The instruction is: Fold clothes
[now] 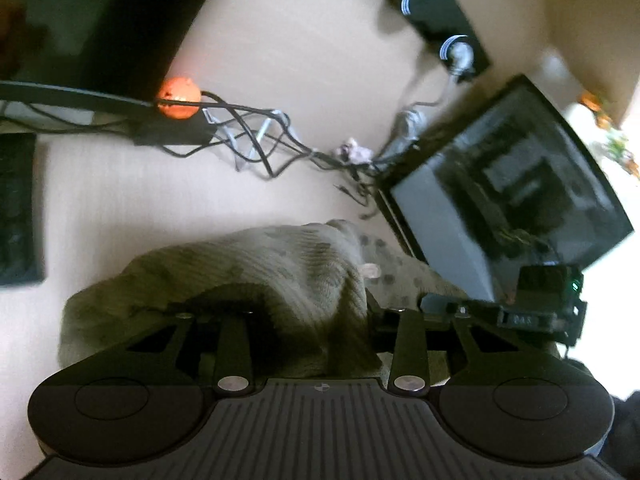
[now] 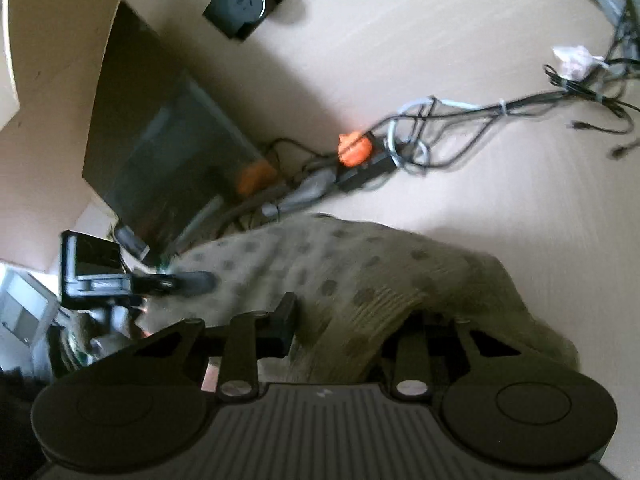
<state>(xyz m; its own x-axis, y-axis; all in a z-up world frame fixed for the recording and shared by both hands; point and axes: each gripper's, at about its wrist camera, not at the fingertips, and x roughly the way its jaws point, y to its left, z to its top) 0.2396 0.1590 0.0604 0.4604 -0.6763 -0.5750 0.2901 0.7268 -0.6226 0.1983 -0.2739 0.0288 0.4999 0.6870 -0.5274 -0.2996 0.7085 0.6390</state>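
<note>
A grey-beige ribbed knit garment (image 1: 280, 264) with dark dots lies bunched on the pale desk (image 1: 304, 52). In the left wrist view a fold of it rises between the dark fingers (image 1: 230, 320) of my left gripper (image 1: 308, 314), which is shut on it. In the right wrist view the same garment (image 2: 340, 264) runs between the fingers of my right gripper (image 2: 352, 320), also shut on it; the cloth hides the right-hand finger. Each view shows the other gripper at the garment's far edge. Both views are blurred.
A dark screen (image 1: 508, 184) leans just behind the garment. A tangle of cables (image 1: 260, 144) with an orange ball (image 1: 178, 98) crosses the desk. A black keyboard (image 1: 16, 208) sits at the left edge and a black power strip (image 1: 440, 20) lies further back.
</note>
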